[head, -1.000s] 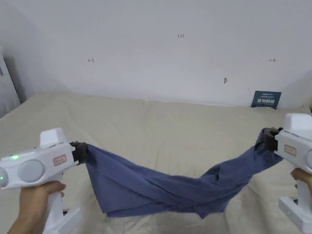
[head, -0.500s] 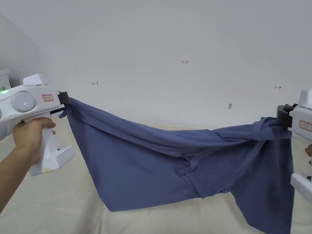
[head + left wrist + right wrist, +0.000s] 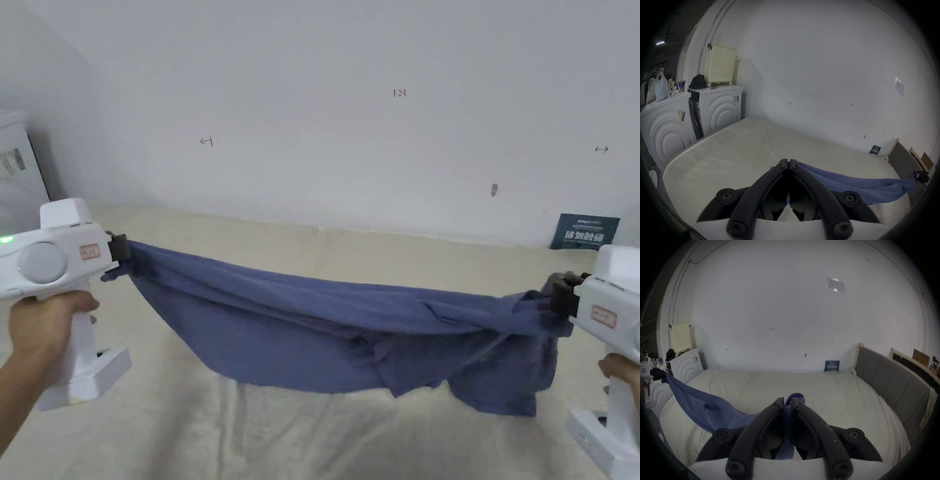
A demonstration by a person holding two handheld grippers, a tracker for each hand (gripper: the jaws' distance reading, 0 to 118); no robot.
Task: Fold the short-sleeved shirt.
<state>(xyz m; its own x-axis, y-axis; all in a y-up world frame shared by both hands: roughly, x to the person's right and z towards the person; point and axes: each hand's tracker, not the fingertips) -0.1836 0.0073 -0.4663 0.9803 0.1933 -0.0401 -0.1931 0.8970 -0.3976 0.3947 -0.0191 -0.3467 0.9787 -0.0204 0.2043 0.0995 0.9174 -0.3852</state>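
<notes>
Shirt [image 3: 325, 325] first: in the head view this blue garment hangs stretched between two grippers, above the beige bed [image 3: 375, 262]. The left gripper [image 3: 122, 248] holds its left end, and the right gripper [image 3: 559, 297] holds its right end. The middle sags, and a loose part droops near the right end. A hand [image 3: 40, 325] grips the left handle. A dark sign [image 3: 584, 231] leans on the white wall at the far right.

In the left gripper view, the jaws are closed together, and blue cloth [image 3: 851, 183] runs from their tips to the right, toward the other gripper [image 3: 922, 176]. Two washing machines [image 3: 719, 110] stand at the left.

In the right gripper view, the jaws are closed on a bunch of blue cloth [image 3: 790, 415]. The rest [image 3: 705, 407] stretches left, over the bed, to the other gripper [image 3: 659, 374]. A grey headboard [image 3: 893, 382] stands at the right.
</notes>
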